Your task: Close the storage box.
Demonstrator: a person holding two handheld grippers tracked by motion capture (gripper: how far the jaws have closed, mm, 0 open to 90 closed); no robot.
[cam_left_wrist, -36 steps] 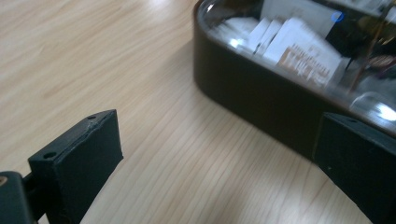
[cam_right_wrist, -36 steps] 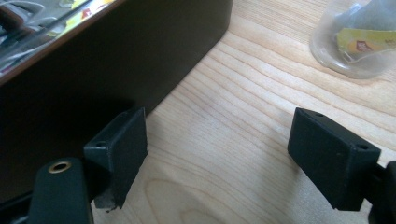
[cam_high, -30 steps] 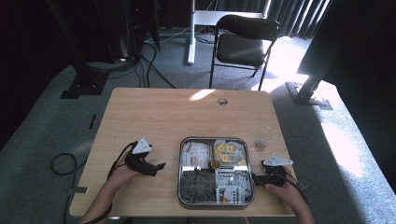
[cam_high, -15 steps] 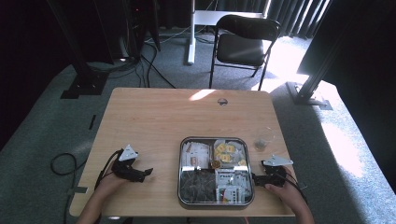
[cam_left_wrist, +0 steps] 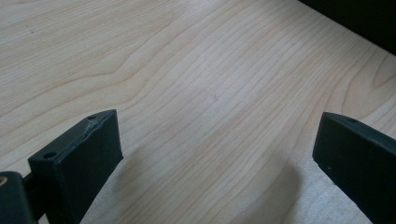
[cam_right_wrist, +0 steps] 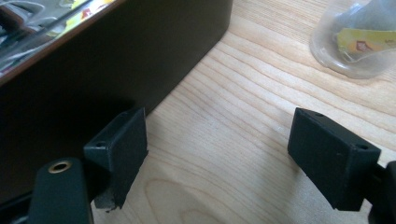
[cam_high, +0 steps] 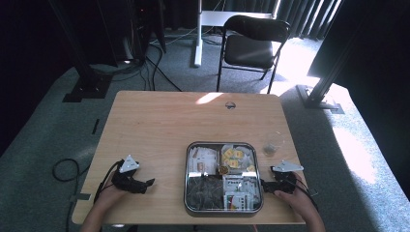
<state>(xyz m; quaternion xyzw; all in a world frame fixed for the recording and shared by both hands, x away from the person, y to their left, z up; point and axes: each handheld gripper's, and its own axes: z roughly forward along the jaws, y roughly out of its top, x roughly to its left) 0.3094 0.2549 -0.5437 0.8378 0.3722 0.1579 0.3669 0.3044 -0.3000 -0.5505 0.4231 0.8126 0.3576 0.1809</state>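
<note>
A metal tray [cam_high: 186,180] with several compartments of packets and snacks sits near the table's front edge, right of centre. My left gripper [cam_high: 148,182] rests low on the table at the front left, open, with bare wood between its jaws [cam_left_wrist: 212,140]. Just right of the tray lies my right gripper [cam_high: 265,184], also open and holding nothing [cam_right_wrist: 217,140]. In the right gripper view the tray's dark wall [cam_right_wrist: 116,60] stands close on the left and a clear glass cup [cam_right_wrist: 357,39] with a tea bag inside stands ahead on the right.
The clear cup [cam_high: 271,143] stands on the wooden table [cam_high: 159,125] beyond my right gripper. A small round fitting [cam_high: 230,105] sits near the table's far edge. A black folding chair [cam_high: 251,46] and cables lie on the floor behind the table.
My left gripper has drawn back toward the table's front left corner and come down lower. The right gripper has stayed beside the tray.
</note>
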